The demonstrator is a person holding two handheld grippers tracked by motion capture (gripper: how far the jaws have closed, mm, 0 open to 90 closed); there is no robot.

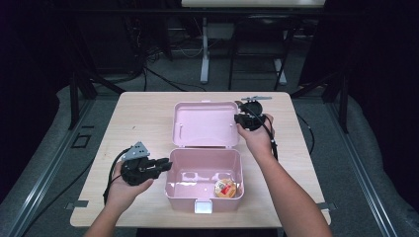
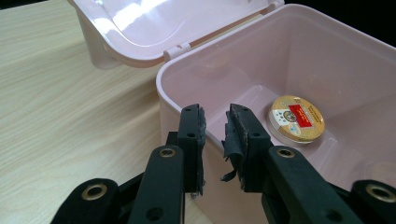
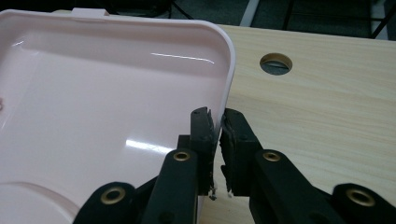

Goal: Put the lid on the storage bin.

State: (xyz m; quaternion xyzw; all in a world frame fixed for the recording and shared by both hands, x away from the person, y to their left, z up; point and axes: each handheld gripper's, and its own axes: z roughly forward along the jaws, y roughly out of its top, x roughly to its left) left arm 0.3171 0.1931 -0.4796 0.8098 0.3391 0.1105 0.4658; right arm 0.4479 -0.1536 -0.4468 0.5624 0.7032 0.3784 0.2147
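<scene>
A pink plastic box (image 1: 174, 190) stands open on the wooden table, its lid (image 1: 205, 123) lying back flat behind it. A round gold tin with a red label (image 1: 225, 188) lies on the box floor at the front right. My left gripper (image 1: 168, 165) is at the box's left wall; in the left gripper view its jaws (image 2: 215, 126) straddle the rim (image 2: 327, 23) and appear closed on it, with the tin (image 2: 295, 119) beyond. My right gripper (image 1: 238, 118) is shut on the lid's right edge; the lid (image 3: 93, 93) sits left of that gripper (image 3: 217, 126).
A white latch (image 1: 203, 206) sits on the box's front wall. The table (image 1: 143, 118) has a round cable hole (image 3: 275, 63) near its far right. Dark frames and table legs stand beyond the far edge.
</scene>
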